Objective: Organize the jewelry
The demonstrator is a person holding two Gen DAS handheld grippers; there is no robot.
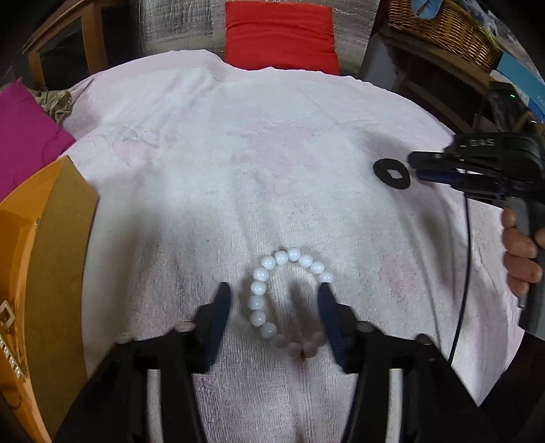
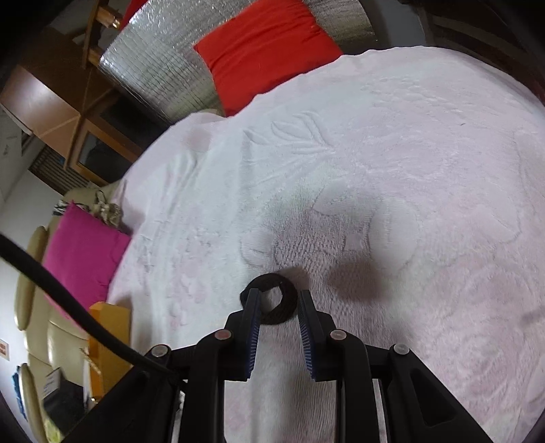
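White beads first, left wrist view: bead bracelet (image 1: 287,300) lies flat on pale pink towel (image 1: 259,163), low centre. Left gripper (image 1: 274,293) over it, jaws wide open, holding nothing. Left finger just outside the bracelet's left side, right finger on or over its right edge; contact cannot be told. Near part of the loop in shadow between the fingers. Orange box (image 1: 51,259) at left edge on the towel, lid open, brown inner panel showing, sparkly strip at its near corner. Magenta cushion (image 1: 27,136) behind the box, red cushion (image 1: 281,35) at far edge, wicker basket (image 1: 442,27) top right. Right gripper (image 1: 414,163) comes in from the right, hand (image 1: 519,252) on its grip, tips just beside black ring (image 1: 391,173), which lies flat on the towel, well apart from the bracelet. Jaw gap not readable from this side.

Right wrist view: right gripper (image 2: 277,300) low over towel (image 2: 408,153), jaws partly open, nothing clamped. Ring (image 2: 287,300) sits between the fingertips, left finger covering its left rim; touch or not, cannot tell. Red cushion (image 2: 265,51) top, silver quilted sheet (image 2: 156,68) beside it, magenta cushion (image 2: 81,252) left, box (image 2: 109,327) lower left, black cable (image 2: 68,303) crossing in front.
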